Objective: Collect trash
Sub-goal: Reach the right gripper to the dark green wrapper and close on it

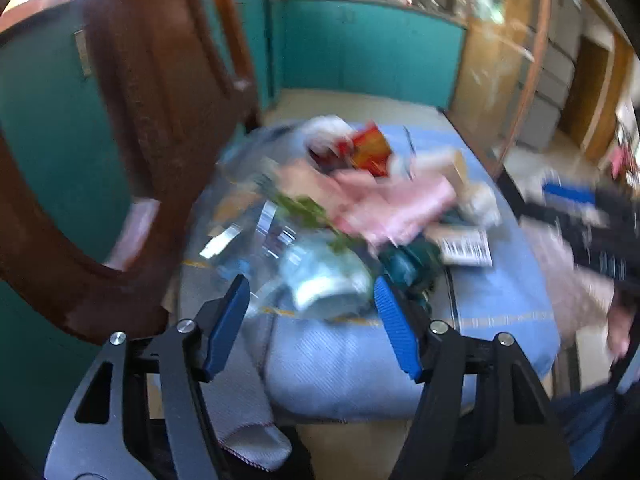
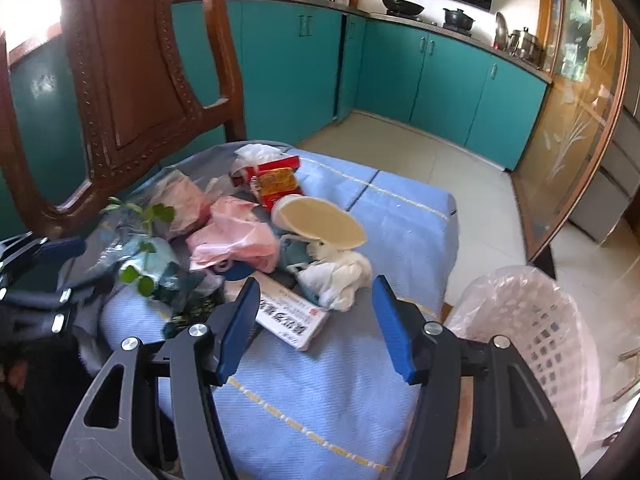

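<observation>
A heap of trash is lying on a chair seat covered with a blue cloth (image 2: 400, 224), bunched toward the chair's back and left side. Counted in the right wrist view, it is holding one white medicine box (image 2: 290, 314) with printed characters at the near edge, one wad of white tissue (image 2: 340, 276) just beside it, one cream paper bowl (image 2: 320, 222) tipped on its side, two crumpled pink plastic bags (image 2: 236, 236), one red and yellow snack wrapper (image 2: 276, 182), one white plastic bag (image 2: 256, 152) at the far end, and one leafy green sprig (image 2: 148, 216) over a pale blue wrapper. The left wrist view is blurring the same pile, so its pieces are harder to count there; the box's barcode label (image 1: 466, 246) is showing at its right. The right gripper (image 2: 314, 292) is hovering just short of the pile with its two blue fingers (image 2: 240, 320) parted to either side of the medicine box and tissue, gripping nothing. The left gripper (image 1: 310, 292) is standing parted too, a pale blue wrapper (image 1: 324, 280) lying ahead between its fingertips, and it is holding nothing. One brown wooden chair back (image 2: 132, 80) is rising behind the pile. One white lattice basket (image 2: 536, 320) lined with a pink bag is standing on the floor to the right of the chair. Teal cabinets (image 2: 440, 76) are running along the far walls.
</observation>
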Motion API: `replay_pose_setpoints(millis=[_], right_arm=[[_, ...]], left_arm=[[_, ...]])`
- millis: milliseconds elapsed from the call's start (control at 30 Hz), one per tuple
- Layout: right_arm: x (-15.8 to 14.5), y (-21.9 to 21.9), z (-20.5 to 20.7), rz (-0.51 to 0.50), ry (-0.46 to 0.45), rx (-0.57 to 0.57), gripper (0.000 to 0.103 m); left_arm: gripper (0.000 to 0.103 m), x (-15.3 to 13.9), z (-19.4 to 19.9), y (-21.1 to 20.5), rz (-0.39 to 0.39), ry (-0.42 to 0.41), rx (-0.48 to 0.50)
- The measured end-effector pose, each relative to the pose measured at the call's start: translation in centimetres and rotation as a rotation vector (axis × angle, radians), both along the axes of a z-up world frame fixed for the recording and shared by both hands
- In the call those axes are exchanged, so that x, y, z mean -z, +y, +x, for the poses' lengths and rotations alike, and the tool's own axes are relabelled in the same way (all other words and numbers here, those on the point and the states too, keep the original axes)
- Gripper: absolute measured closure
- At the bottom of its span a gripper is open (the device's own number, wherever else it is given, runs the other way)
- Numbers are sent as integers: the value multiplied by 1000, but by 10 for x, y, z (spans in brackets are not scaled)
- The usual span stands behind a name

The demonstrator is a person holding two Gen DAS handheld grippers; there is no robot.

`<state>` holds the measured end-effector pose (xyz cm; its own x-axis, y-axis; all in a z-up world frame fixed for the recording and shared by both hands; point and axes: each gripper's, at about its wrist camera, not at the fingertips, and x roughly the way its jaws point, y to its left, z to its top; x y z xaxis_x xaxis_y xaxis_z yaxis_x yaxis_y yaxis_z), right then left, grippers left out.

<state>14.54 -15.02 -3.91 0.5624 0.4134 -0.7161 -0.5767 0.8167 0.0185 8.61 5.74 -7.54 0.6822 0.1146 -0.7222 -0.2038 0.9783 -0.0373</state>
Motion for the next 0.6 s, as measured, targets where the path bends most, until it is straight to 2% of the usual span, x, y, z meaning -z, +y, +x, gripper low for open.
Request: replay_pose_setpoints(millis=[133,233,367,467,600], right_arm=[[10,15,-4,132,88,-161,44],[23,34,-8,151,137,-237,44],[42,48,-1,134,170,-235,44],[46,50,4,166,191,-249,44],[52,57,5,143,186,-264,44]], left_arm=[[38,-16,-6,16,-9,-30,-23],[46,-18,-9,16,-5,-23,-7],[46,-15,-3,20,-19,-10,-3],[46,-18,10,26,-35,-8,2],[47,-16,36,26,2,11,12]])
